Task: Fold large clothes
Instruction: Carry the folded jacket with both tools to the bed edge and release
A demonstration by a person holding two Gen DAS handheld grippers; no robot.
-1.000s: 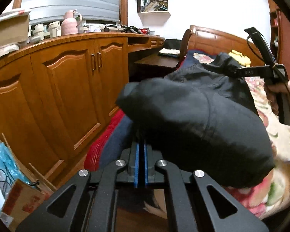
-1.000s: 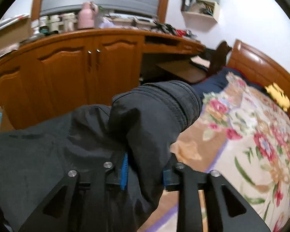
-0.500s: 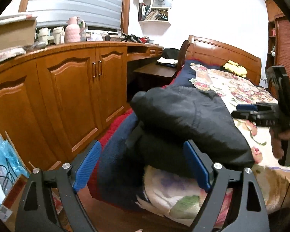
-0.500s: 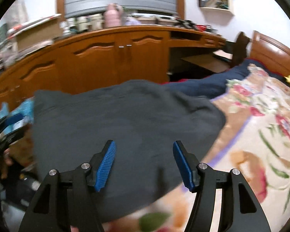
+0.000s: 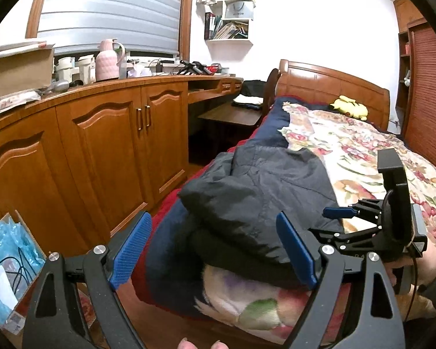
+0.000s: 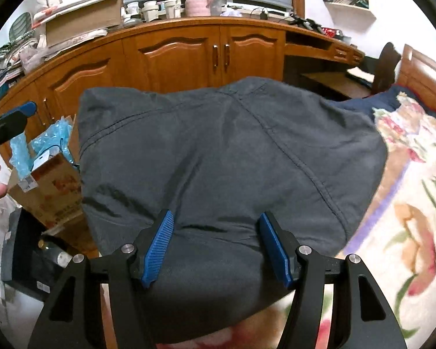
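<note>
Release has just happened at both ends. A second ago the left gripper (image 5: 215,250) was clenched on the dark garment (image 5: 264,203) and the right gripper (image 6: 216,247) pinched a thick roll of it; now both stand with jaws spread and nothing pressed between the pads, and the garment lies by itself as a folded bundle at the near edge of the bed (image 5: 363,151), partly overhanging toward the floor. I judge a fold has just been laid down, and the next step is probably a fresh grasp for another fold or a tidy-up. Under the garment lies a floral bedspread (image 6: 415,203) over a navy blanket (image 5: 273,125). Beyond the garment runs a wooden cabinet (image 5: 107,133) whose top carries a pink jug (image 5: 107,59) and cups; past the bed's far end stand the headboard (image 5: 331,87) and a wall shelf (image 5: 229,20).
</note>
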